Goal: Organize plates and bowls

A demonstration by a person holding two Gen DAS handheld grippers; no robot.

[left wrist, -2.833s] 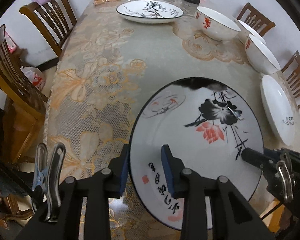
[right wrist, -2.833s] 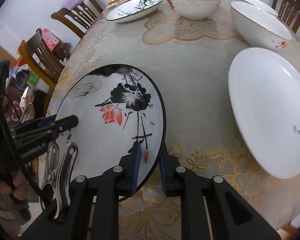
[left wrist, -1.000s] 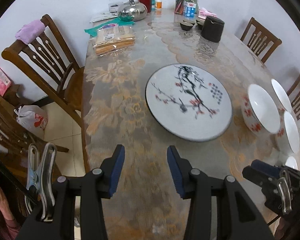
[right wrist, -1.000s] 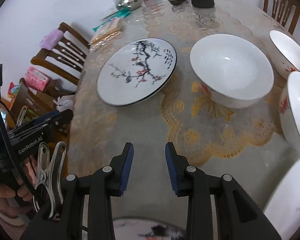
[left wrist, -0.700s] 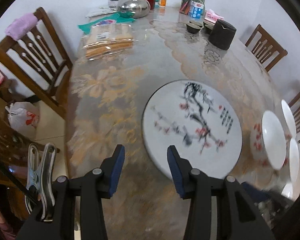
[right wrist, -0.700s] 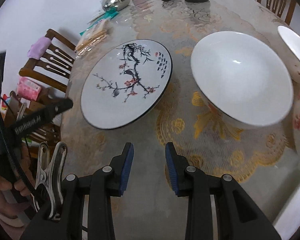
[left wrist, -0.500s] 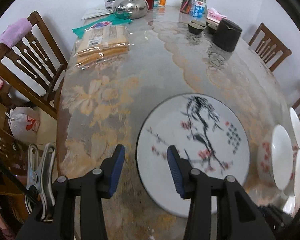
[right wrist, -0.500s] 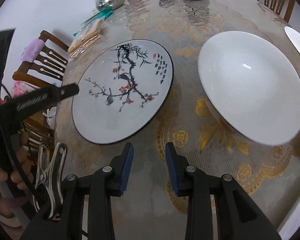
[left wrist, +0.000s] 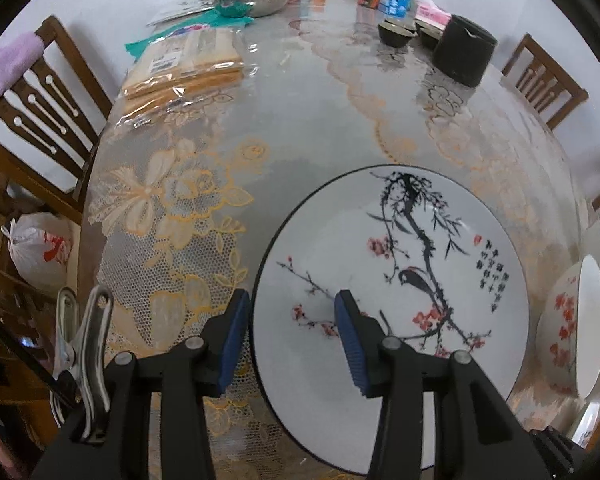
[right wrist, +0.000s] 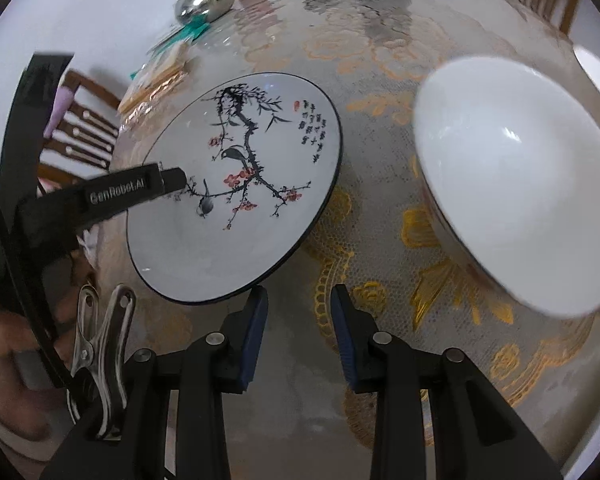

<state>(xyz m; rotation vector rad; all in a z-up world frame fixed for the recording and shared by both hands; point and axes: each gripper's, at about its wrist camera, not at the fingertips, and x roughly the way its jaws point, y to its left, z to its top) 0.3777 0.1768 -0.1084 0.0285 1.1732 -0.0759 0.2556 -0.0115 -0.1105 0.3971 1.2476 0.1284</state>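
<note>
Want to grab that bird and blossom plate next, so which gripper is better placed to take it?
Probably left. The left gripper is open, its fingers straddling the near rim of the bird and blossom plate. The right gripper, also open, sits just short of the rim.

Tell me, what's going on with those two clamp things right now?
Left gripper open, straddling the near rim of the plum-blossom plate. Right gripper open, empty, just short of that plate. White bowl close on the right.
</note>
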